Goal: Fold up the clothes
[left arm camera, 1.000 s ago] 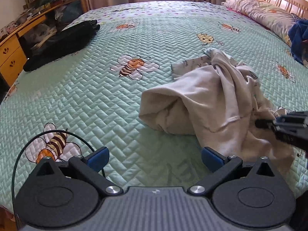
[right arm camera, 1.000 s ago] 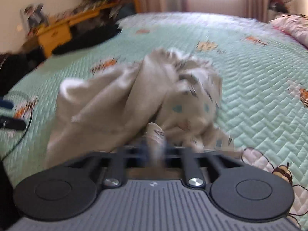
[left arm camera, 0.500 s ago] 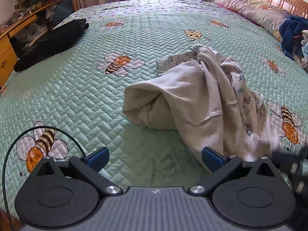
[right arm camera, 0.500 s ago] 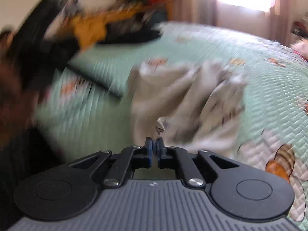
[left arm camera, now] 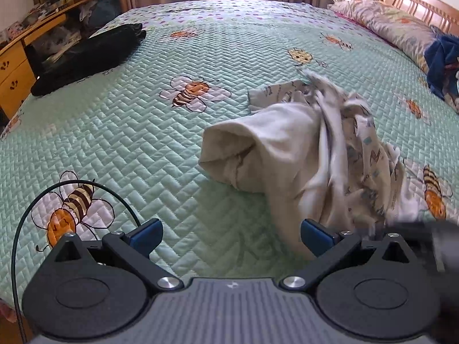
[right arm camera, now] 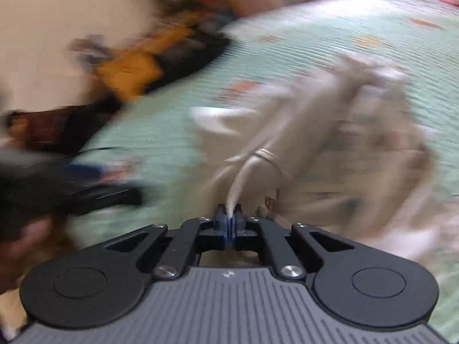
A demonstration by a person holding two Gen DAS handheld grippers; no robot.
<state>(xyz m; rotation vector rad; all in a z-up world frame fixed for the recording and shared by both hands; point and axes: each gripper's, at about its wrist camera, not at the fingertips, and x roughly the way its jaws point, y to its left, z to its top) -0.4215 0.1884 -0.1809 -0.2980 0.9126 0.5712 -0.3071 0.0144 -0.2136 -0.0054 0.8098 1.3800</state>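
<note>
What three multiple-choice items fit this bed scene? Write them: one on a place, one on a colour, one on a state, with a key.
1. Where does the black garment lie?
A. Far left edge of the quilt
B. On the pillow
C. Under the cream garment

2. What colour are the left hand-held gripper pads?
A. Red
B. Blue
C. White

3. How does the right hand-held gripper stand?
A. Wide open over bare quilt
B. Shut on the black garment
C. Shut on the cream garment

Key: 1 A, it lies by the desk side of the quilt; 2 B, both pads show blue; 3 C, a fold of the cream garment is pinched between its jaws.
</note>
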